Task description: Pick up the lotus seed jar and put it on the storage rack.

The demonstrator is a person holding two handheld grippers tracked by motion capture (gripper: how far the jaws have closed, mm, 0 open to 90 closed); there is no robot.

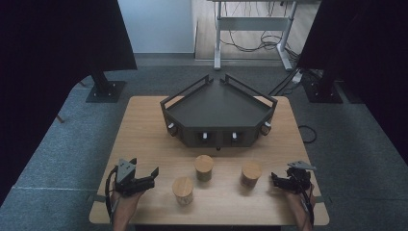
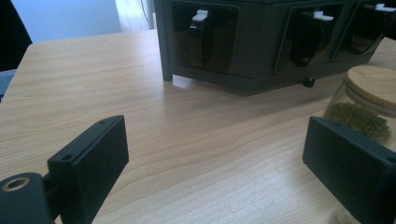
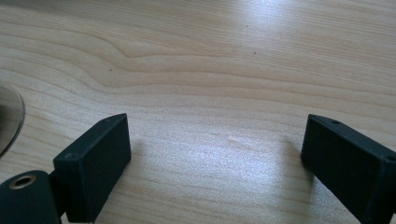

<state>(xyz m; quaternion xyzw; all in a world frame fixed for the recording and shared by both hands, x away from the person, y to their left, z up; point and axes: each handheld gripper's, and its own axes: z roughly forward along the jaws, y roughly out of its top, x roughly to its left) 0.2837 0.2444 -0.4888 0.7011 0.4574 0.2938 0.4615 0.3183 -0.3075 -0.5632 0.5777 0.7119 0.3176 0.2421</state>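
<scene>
Light wooden table (image 1: 144,125) is carrying a dark grey angular tray-topped rack w/ white-knobbed compartments (image 1: 219,108) at its far middle. Three glass jars w/ round wooden lids are standing upright in front of it: left jar (image 1: 183,189), middle jar (image 1: 204,167), right jar (image 1: 251,173), all apart. Left hand-held gripper (image 1: 155,172) is hovering near left jar, jaws wide, nothing btwn them. Right hand-held gripper (image 1: 273,179) is sitting just beside right jar, jaws wide apart, gripping nothing.
</scene>
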